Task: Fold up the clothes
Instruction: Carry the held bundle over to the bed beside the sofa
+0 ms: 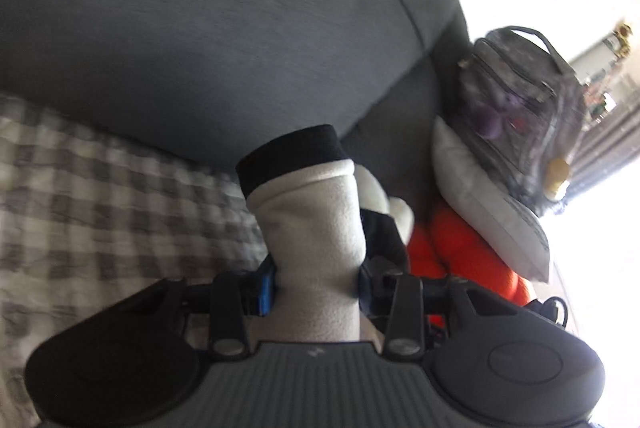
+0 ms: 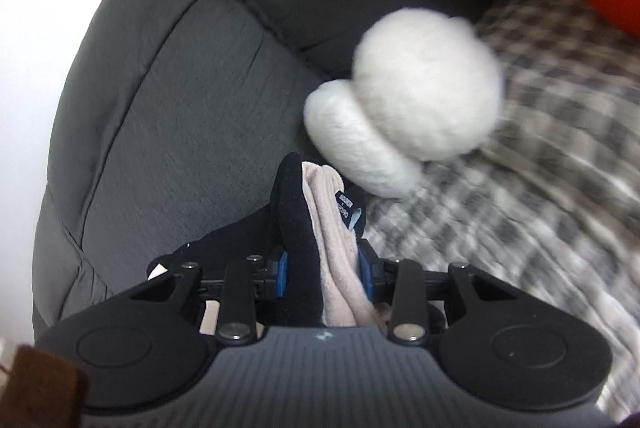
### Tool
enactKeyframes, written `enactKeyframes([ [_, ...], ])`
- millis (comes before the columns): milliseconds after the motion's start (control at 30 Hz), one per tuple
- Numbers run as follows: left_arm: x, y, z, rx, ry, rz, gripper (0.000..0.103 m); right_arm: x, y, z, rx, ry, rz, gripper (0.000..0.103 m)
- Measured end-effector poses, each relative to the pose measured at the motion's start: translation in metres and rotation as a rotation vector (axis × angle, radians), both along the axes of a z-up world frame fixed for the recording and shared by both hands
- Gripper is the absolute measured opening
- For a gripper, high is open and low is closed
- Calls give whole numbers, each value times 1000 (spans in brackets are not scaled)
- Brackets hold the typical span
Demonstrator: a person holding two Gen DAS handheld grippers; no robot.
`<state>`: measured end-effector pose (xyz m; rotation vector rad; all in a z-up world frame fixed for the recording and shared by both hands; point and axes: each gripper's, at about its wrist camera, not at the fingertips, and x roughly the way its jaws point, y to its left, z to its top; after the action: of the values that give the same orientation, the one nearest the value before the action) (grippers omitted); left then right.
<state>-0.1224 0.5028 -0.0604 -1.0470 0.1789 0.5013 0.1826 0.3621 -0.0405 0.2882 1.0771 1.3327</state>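
Observation:
My left gripper (image 1: 316,288) is shut on a cream fleece sleeve (image 1: 312,228) with a black cuff (image 1: 292,156), which stands up between the fingers. My right gripper (image 2: 324,276) is shut on bunched fabric of the same garment, a black layer (image 2: 296,228) beside a beige layer (image 2: 338,248) with a small label. Two white fluffy pompoms (image 2: 424,100) hang just beyond the right gripper; they also show in the left wrist view (image 1: 384,204). The rest of the garment is hidden.
A checked grey and white blanket (image 1: 100,208) covers the sofa seat; it also shows in the right wrist view (image 2: 540,168). Grey sofa back cushions (image 1: 200,28) rise behind. An orange item (image 1: 452,248), a white pillow (image 1: 480,188) and a grey backpack (image 1: 520,100) sit at the right.

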Motion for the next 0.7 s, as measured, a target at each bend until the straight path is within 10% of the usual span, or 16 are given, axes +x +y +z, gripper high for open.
enactKeyframes([
  [700,-11,30,-10,30,127,138,52,-17,23,-28,11,-124,-14,48],
])
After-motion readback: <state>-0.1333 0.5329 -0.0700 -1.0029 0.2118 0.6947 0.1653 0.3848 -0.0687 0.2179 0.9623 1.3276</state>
